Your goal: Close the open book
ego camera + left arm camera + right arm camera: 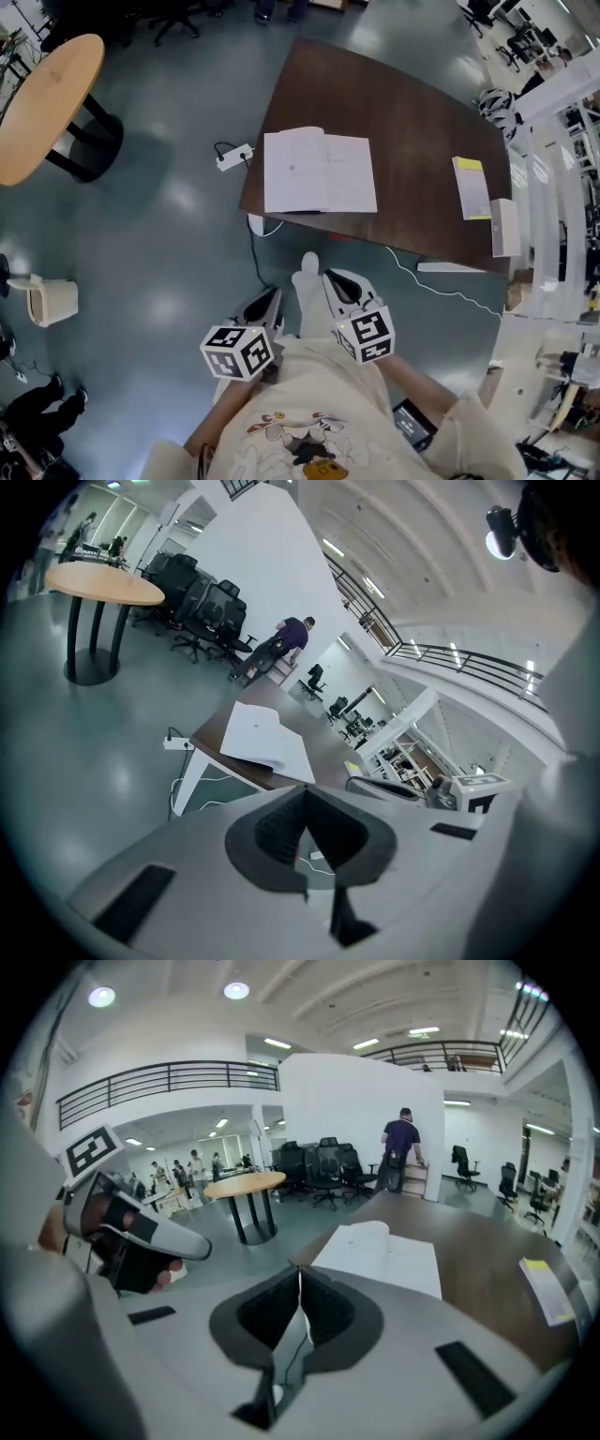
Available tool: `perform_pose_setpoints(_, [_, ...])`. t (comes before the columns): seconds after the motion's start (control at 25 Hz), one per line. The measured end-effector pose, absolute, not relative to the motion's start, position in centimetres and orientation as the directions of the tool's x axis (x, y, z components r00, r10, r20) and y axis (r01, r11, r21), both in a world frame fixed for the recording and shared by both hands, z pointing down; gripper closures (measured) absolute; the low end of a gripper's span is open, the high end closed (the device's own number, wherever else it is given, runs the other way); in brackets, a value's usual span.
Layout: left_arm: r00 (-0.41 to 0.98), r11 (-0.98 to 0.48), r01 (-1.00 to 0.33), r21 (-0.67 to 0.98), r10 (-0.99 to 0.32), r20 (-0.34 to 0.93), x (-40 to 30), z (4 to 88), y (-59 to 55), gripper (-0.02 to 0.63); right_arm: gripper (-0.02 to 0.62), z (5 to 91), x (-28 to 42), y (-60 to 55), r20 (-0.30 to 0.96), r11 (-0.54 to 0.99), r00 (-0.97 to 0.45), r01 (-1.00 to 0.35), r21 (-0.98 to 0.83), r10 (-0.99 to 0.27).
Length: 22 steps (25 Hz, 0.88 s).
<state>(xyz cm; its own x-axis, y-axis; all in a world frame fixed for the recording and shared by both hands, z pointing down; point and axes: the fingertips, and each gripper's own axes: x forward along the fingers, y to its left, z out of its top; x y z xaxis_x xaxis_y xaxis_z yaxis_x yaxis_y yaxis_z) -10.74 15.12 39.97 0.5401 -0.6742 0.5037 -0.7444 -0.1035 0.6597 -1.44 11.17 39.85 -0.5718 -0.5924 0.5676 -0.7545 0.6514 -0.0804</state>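
An open book [319,172] with white pages lies flat near the front edge of a dark brown table [412,103]. It also shows in the left gripper view, book [267,740], and in the right gripper view, book [380,1252]. Both grippers hang over the floor, short of the table and apart from the book. My left gripper [274,296] points toward the table with its jaws together [303,794] and nothing between them. To its right, my right gripper [331,277] is shut and empty too [299,1274].
A yellow-topped booklet [471,186] and a white box [504,227] lie at the table's right end. On the floor are a power strip [233,157] with a cable, a white bin [52,300] and a round wooden table [47,103]. A person [403,1146] stands far off.
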Motion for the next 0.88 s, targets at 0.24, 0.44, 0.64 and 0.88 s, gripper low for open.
perform_pose_setpoints(0.24, [0.434,-0.01,-0.792,0.61,-0.712,0.552,-11.1,41.0,9.4,0.6,0.544,39.6,-2.0,6.3,0.536,0.79,-0.675,-0.612,-0.022,-0.507])
perform_pose_setpoints(0.44, [0.38,0.074,-0.812,0.579,-0.686,0.621,-8.4,43.4,3.5,0.6,0.472,41.7,-0.1,1.0,0.57,0.869,-0.718,-0.495,-0.013,-0.4])
perform_pose_setpoints(0.64, [0.326,0.154,-0.814,0.561,-0.677,0.659,-6.5,45.6,-1.3,0.6,0.453,44.2,1.2,-3.7,0.59,0.915,-0.749,-0.4,-0.043,-0.3])
perform_pose_setpoints(0.88, [0.268,0.242,-0.81,0.534,-0.658,0.704,-5.3,47.2,-3.4,0.6,0.43,44.9,1.4,-7.4,0.603,0.942,-0.757,-0.335,-0.031,-0.25])
